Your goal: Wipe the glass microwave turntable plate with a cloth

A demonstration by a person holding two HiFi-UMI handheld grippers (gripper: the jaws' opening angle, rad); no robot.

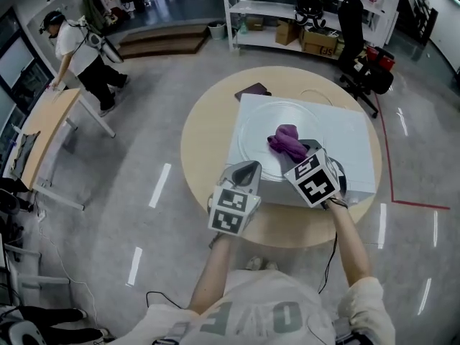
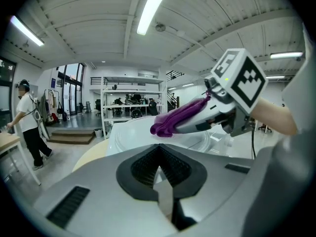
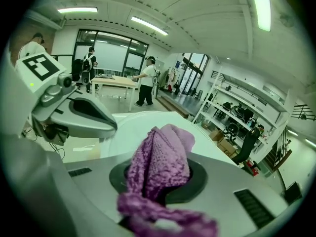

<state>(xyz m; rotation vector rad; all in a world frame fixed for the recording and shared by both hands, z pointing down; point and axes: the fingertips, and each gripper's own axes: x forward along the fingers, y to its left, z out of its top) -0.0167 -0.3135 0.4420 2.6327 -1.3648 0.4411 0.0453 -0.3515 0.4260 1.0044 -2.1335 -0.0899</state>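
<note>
1. The glass plate [image 1: 255,124] lies on top of a white box [image 1: 348,146]. The box sits on a round table [image 1: 205,146].
2. The left gripper [image 2: 159,168] is at the near edge of the plate. Its fingers are close together and pinch the rim of the plate.
3. The right gripper [image 3: 158,184] is just beside the left one, a bit farther over the box. Its fingers are closed tight on a purple cloth [image 1: 286,141].
4. The cloth sticks out in front of those fingers in a soft bunch. It is over the right part of the plate. I cannot tell if it touches the glass.
5. Far off to the left, a person [image 1: 75,49] leans over a desk [image 1: 43,121]. White shelves [image 1: 302,13] stand at the back of the room.
</note>
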